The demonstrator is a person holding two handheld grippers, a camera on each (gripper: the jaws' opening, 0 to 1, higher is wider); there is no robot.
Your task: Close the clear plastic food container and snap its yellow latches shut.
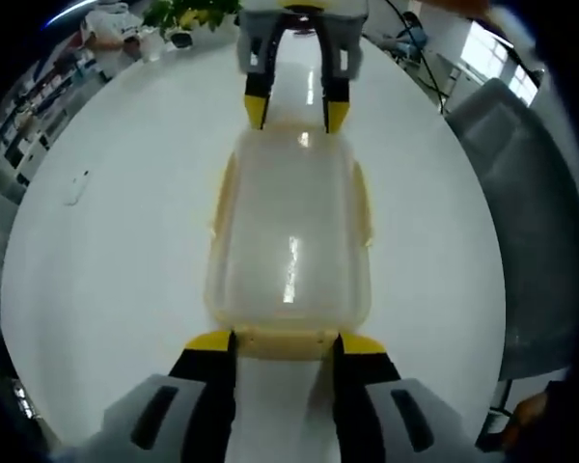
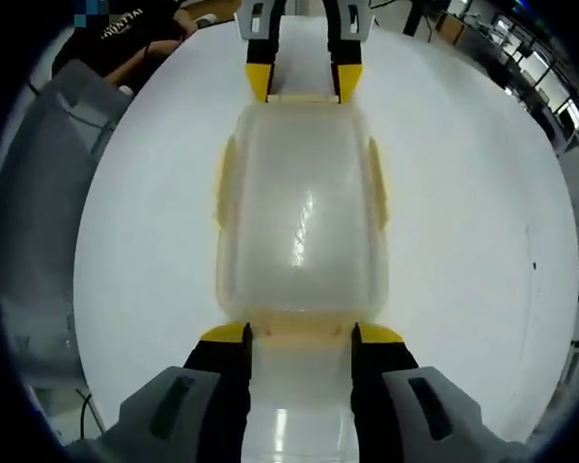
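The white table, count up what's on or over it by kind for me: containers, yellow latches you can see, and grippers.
Clear plastic food container: 1
Yellow latches, one per side: 4
Grippers, left gripper and right gripper, one at each short end: 2
Total: 7

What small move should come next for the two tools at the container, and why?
Probably press both end latches home together. The lid already sits on the container, and each tool stands open at one short end: the left tool straddles the near latch, the right tool the opposite latch. Whether these are already snapped I cannot tell.
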